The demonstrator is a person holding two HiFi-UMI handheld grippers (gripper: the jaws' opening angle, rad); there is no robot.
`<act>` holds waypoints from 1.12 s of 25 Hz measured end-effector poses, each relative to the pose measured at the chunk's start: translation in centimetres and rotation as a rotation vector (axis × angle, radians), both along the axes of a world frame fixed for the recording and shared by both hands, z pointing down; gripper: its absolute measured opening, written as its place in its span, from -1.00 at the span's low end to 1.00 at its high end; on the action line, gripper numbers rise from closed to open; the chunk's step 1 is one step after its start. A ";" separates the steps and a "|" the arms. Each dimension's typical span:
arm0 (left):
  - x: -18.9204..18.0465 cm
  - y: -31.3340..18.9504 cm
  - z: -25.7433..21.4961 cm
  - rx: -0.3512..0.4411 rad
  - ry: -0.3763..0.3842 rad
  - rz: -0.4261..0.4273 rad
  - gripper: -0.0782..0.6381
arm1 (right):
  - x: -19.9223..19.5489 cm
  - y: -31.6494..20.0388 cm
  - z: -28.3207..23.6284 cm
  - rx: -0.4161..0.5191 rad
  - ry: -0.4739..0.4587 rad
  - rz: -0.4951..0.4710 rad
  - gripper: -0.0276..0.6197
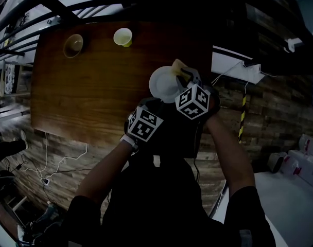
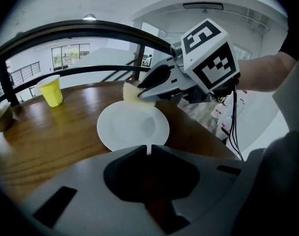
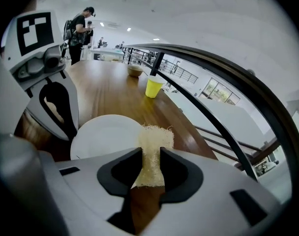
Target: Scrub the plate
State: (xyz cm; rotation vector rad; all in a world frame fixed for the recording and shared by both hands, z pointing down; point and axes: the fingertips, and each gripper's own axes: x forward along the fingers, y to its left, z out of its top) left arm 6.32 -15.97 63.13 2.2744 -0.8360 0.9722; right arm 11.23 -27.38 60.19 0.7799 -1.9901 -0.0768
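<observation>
the left gripper [image 2: 148,150] pinches the near rim of the white plate [image 2: 130,128] by the edge of the wooden table [image 1: 84,96]. the right gripper [image 3: 150,157] squeezes a yellow scrubber [image 3: 155,139] at the plate's far rim. scrubbing looks ready to start. next, the scrubber needs to rub across the plate.

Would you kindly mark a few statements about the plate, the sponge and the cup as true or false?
1. The right gripper grips a pale fibrous sponge. True.
2. The left gripper is open and empty. False: its jaws are closed on the near rim of the white plate.
3. The yellow cup stands upright on the wooden table. True.
4. The yellow cup stands on the plate. False: it stands apart from it, farther along the table.
</observation>
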 end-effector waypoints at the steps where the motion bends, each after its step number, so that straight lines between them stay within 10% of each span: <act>1: 0.0 0.1 -0.1 0.001 0.002 0.000 -0.68 | -0.2 0.0 -0.4 0.004 -0.017 0.013 -0.53; 14: -1.5 2.3 0.3 -0.002 0.003 -0.001 -0.68 | -10.1 3.0 0.3 -0.043 -0.111 -0.130 -0.53; 28: -1.1 2.1 0.3 -0.004 0.017 -0.009 -0.68 | -1.8 2.1 1.4 -0.122 -0.031 0.045 -0.53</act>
